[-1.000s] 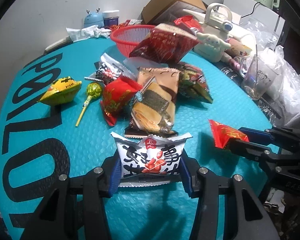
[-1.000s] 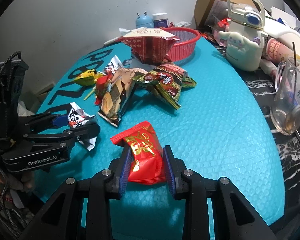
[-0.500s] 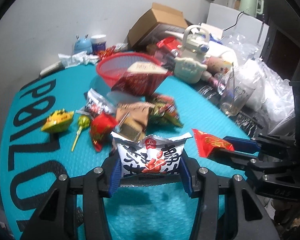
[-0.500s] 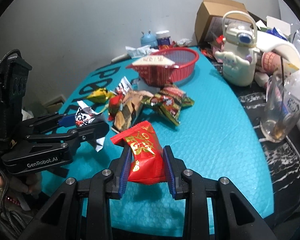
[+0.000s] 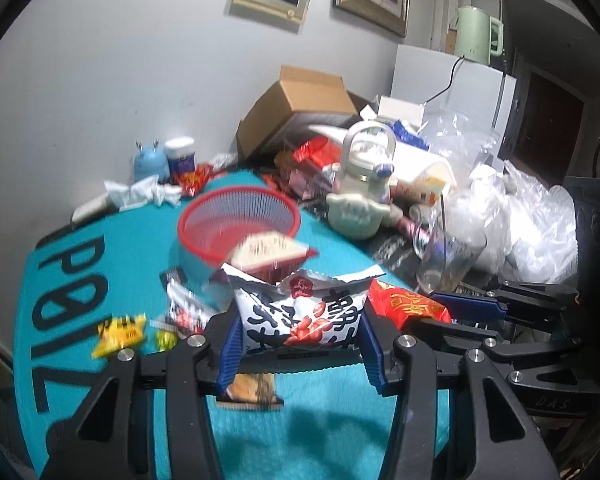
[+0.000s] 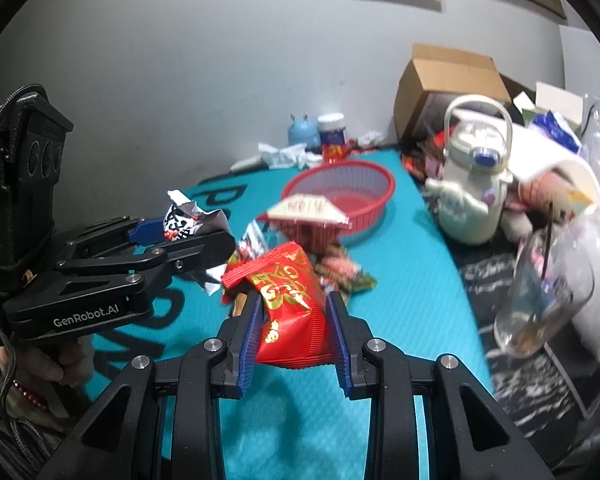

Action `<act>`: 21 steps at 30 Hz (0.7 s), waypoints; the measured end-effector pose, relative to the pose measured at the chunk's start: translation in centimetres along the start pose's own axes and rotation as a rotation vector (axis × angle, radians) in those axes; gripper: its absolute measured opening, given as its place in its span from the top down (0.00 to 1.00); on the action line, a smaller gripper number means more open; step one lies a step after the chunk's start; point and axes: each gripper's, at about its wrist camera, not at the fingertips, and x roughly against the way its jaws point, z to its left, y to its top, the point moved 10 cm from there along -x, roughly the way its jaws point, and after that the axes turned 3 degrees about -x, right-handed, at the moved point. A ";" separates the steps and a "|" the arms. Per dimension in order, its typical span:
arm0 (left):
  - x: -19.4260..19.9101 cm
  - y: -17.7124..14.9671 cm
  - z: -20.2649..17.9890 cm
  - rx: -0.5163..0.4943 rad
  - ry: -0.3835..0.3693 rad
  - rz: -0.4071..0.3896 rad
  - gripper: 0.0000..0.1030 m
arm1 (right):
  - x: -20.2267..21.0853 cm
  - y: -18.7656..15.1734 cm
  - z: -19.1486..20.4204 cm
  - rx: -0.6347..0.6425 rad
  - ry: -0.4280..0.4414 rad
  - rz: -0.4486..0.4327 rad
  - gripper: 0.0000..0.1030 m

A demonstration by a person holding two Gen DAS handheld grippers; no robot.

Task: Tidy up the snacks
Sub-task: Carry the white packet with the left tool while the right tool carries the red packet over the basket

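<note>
My left gripper (image 5: pixel 298 344) is shut on a white snack packet (image 5: pixel 300 312) with black characters, held above the teal mat (image 5: pixel 60 280). In the right wrist view my right gripper (image 6: pixel 294 330) is shut on a red snack packet (image 6: pixel 290 300) with gold print. The right gripper also shows in the left wrist view as black fingers (image 5: pixel 468 320) with the red packet (image 5: pixel 408 304), just right of the white one. In the right wrist view the left gripper (image 6: pixel 180 236) sits at the left with its packet (image 6: pixel 180 222). A red mesh basket (image 5: pixel 204 216) stands beyond, empty, with a red bag (image 5: pixel 272 250) leaning at its near rim.
Loose snacks lie on the mat: a yellow packet (image 5: pixel 120 330), a lollipop (image 5: pixel 166 338), a striped wrapper (image 5: pixel 184 304). A cartoon-shaped white bottle (image 6: pixel 470 196), a glass cup (image 6: pixel 540 296), a cardboard box (image 5: pixel 296 108) and plastic bags (image 5: pixel 532 216) crowd the right side. A hand (image 6: pixel 40 364) holds the left gripper.
Both grippers have risen from the mat with their packets still gripped, and the views have tilted up. The snack pile now sits lower and the basket nearer the middle.
</note>
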 end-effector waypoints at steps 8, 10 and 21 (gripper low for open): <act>-1.3 4.5 0.8 -0.001 0.001 -0.060 0.52 | -0.4 4.5 -1.2 0.024 -0.013 -0.050 0.69; -1.7 5.3 1.1 0.000 0.000 -0.068 0.52 | -0.5 5.7 -1.6 0.034 -0.024 -0.067 0.69; -6.0 10.0 3.2 -0.033 0.000 -0.091 0.52 | -3.9 11.5 -3.6 0.057 -0.059 -0.113 0.69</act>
